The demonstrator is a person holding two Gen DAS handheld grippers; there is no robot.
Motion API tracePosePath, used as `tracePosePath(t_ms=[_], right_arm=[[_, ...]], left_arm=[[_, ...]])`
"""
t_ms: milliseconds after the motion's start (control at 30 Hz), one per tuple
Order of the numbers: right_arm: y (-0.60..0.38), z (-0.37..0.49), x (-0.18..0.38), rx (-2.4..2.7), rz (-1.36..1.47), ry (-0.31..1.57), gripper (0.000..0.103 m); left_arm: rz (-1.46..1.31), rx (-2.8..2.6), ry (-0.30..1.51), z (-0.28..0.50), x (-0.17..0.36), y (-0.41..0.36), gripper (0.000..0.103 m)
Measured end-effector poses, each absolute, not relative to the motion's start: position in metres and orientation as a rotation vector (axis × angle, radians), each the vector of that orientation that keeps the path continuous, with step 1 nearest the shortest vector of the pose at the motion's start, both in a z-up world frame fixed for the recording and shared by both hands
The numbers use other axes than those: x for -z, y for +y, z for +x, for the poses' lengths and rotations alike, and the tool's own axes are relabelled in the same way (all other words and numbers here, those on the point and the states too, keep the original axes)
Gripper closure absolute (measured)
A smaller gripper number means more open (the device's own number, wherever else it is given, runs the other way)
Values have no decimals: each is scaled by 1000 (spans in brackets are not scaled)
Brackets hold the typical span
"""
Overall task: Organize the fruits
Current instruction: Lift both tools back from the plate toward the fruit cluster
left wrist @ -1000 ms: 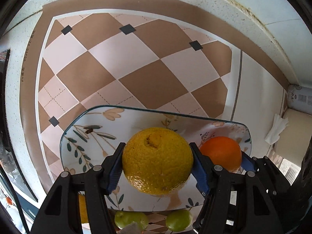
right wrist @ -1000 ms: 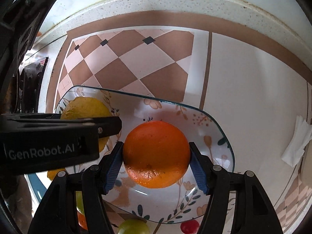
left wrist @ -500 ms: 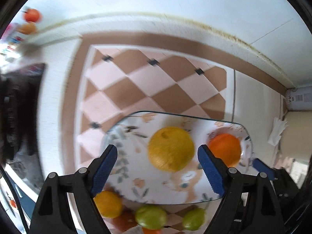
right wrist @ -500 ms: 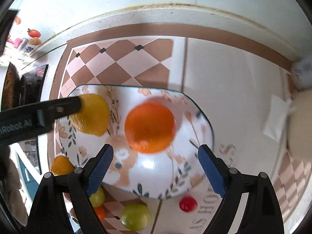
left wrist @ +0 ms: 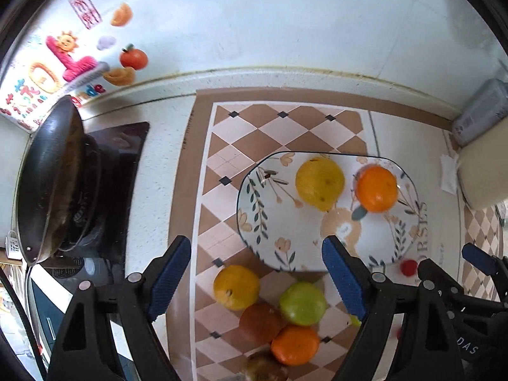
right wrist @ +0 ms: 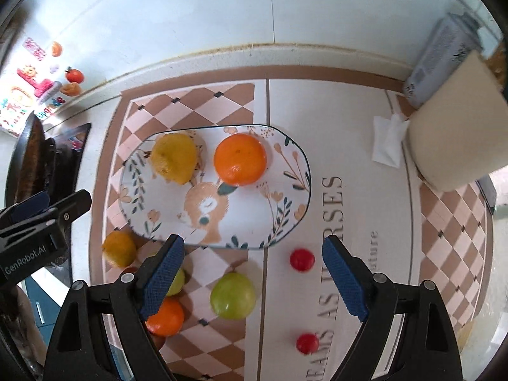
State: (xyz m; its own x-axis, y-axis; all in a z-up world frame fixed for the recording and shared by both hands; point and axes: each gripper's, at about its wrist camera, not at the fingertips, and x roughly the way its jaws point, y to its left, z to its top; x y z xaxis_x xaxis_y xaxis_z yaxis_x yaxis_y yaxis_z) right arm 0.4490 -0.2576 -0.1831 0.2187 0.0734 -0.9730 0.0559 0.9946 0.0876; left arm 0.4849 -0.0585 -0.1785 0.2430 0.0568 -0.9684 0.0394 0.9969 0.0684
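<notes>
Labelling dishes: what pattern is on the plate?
Plate: white, leaves, flowers, a fawn; clearest in right wrist view.

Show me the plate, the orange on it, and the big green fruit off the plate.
plate [right wrist: 295, 146], right wrist view, bare patch near its right rim.
orange [right wrist: 240, 159], right wrist view, middle of its top.
green fruit [right wrist: 232, 296], right wrist view, centre of its skin.

plate [left wrist: 254, 203]: yellow fruit [left wrist: 319, 182], orange [left wrist: 377, 188] | left gripper [left wrist: 258, 277]: fingers spread, empty | lowest fruit [left wrist: 265, 369]: blurred, perhaps kiwi

Glossy ceramic plate [right wrist: 295, 171]; dimpled orange [right wrist: 239, 158]; dark metal pan [left wrist: 47, 177]
</notes>
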Motion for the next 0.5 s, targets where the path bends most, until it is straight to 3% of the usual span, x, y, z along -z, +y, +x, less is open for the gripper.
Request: tracePosePath(t_ms=[500], right_arm=[[-240,366,105,-7,155,1215,12]], left_arm=[[79,58,1140,402,98,-51,19]])
